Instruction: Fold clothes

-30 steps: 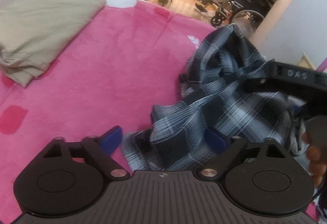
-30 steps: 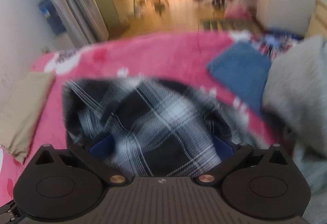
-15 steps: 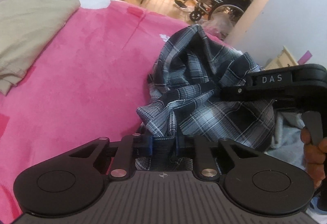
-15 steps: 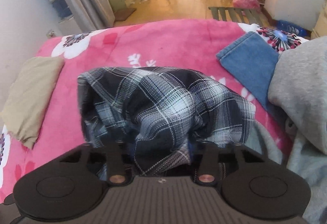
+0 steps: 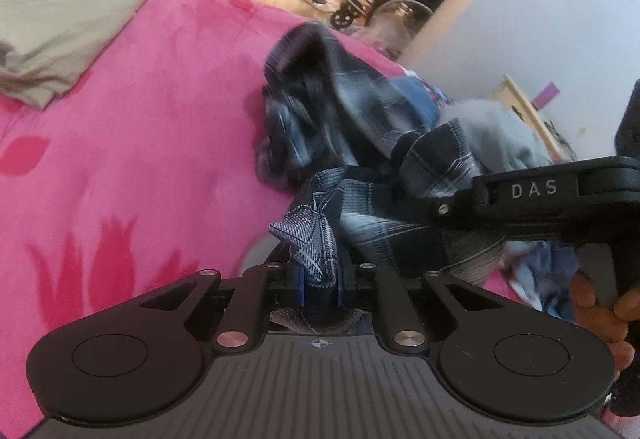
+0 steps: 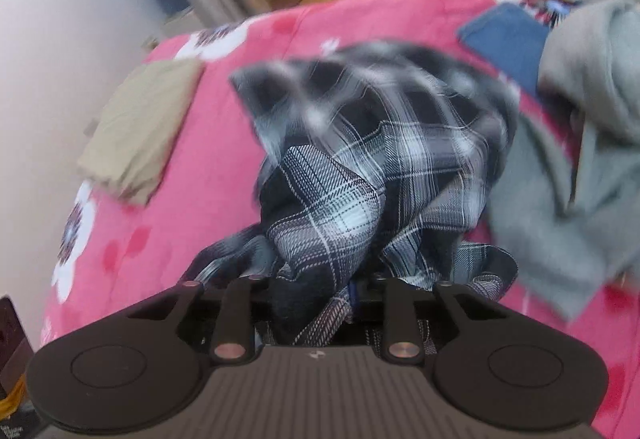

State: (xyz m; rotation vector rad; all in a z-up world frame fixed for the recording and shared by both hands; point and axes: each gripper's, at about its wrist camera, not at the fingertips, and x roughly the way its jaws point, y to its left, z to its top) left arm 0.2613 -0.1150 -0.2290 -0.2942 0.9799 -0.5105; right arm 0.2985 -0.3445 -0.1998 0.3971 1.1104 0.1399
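plaid shirt [image 6: 360, 175] now lifted, seemingly pulled taut

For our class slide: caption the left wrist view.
Left gripper shut on plaid shirt above pink blanket; right gripper also grips it.

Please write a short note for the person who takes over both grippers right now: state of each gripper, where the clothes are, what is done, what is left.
Left gripper: shut on a bunched edge of the plaid shirt.
Right gripper: shut on another part of the same shirt.
The shirt hangs crumpled between both, over the pink blanket.
Beige cloth lies folded at the far left. Grey garment and blue cloth lie unsorted on the right.
Done: shirt gripped. Left: spread it flat and fold it, probably the grey garment afterwards.
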